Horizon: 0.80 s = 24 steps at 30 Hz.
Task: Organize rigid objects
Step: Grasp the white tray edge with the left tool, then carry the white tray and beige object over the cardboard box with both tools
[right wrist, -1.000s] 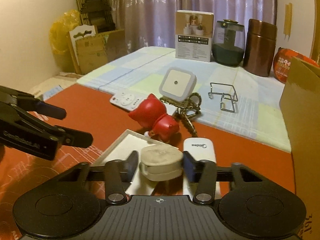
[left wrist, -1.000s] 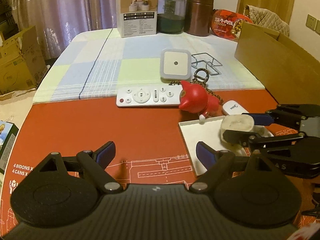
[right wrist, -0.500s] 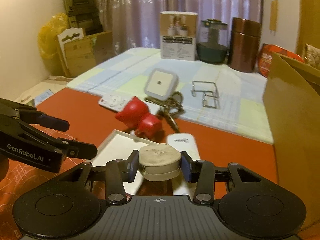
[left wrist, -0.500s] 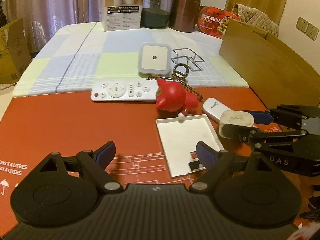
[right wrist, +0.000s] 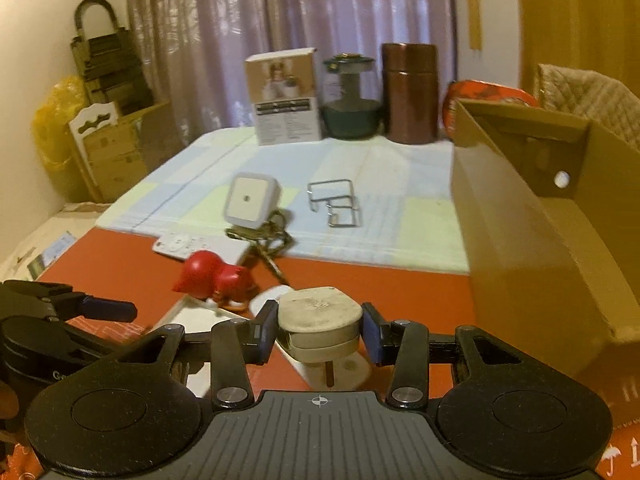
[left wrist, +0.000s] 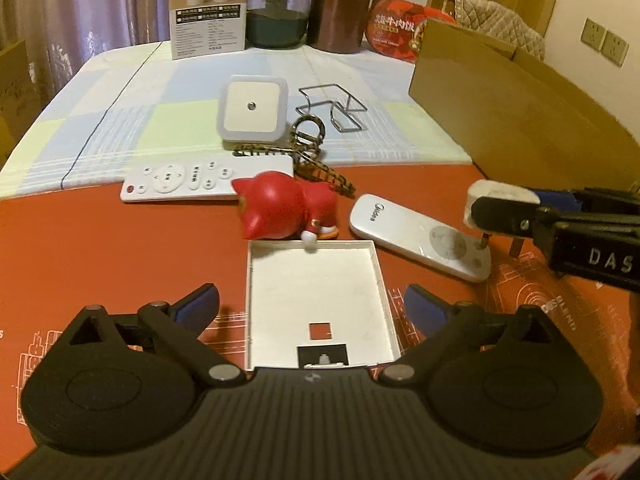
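My right gripper [right wrist: 319, 328] is shut on a beige wall plug [right wrist: 320, 322], held above the red mat beside the open cardboard box [right wrist: 552, 216]; the plug [left wrist: 490, 196] shows in the left wrist view too. My left gripper [left wrist: 312, 308] is open and empty over a white shallow tray [left wrist: 316, 288]. Beyond it lie a red cat figure [left wrist: 286, 210], a white Midea remote [left wrist: 416, 236], a flat white remote [left wrist: 188, 178], a square night light [left wrist: 252, 112], a key bunch [left wrist: 312, 152] and a wire stand [left wrist: 332, 110].
A white product box [left wrist: 206, 8], a green glass jar [left wrist: 278, 4], a brown canister [left wrist: 342, 4] and a red tin [left wrist: 396, 28] stand at the table's far edge. Cardboard boxes [right wrist: 116, 152] and a yellow bag [right wrist: 56, 128] sit on the floor at left.
My right gripper has lifted the plug and carried it right, toward the cardboard box. My left gripper has moved forward over the white tray, still open.
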Each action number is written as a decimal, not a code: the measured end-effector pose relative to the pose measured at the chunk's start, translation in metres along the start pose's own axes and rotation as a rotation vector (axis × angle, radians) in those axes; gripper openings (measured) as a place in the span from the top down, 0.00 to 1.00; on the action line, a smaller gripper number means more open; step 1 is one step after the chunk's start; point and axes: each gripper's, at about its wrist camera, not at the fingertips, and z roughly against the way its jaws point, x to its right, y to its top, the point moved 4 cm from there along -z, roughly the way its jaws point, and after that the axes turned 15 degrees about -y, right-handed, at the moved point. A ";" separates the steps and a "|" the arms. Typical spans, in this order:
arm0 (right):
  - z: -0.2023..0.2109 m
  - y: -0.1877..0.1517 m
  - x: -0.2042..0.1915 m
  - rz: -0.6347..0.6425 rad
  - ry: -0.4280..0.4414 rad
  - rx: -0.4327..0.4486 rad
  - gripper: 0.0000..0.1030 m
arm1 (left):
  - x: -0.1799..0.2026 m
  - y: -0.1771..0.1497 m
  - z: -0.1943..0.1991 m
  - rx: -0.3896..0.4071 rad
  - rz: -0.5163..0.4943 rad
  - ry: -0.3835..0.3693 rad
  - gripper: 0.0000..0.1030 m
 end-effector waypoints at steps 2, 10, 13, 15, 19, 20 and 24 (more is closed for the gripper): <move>-0.001 -0.001 0.004 -0.007 -0.003 -0.006 0.61 | 0.002 -0.001 -0.005 -0.006 -0.009 0.016 0.05; -0.003 -0.003 0.009 -0.007 -0.021 -0.005 0.61 | 0.005 -0.007 -0.020 -0.037 -0.033 0.068 0.06; -0.004 -0.003 0.011 -0.018 -0.018 -0.011 0.61 | 0.008 -0.008 -0.020 -0.035 -0.060 0.090 0.10; -0.004 -0.003 0.011 -0.022 -0.016 -0.014 0.61 | 0.009 -0.009 -0.020 -0.029 -0.059 0.084 0.16; -0.004 -0.003 0.010 -0.020 -0.012 -0.014 0.61 | 0.008 -0.009 -0.017 -0.031 -0.046 0.079 0.19; -0.003 -0.003 0.010 -0.020 -0.011 -0.014 0.61 | 0.007 -0.010 -0.015 -0.037 -0.042 0.073 0.19; -0.001 -0.002 0.009 -0.010 -0.009 -0.010 0.61 | 0.006 -0.012 -0.004 -0.046 0.004 0.041 0.19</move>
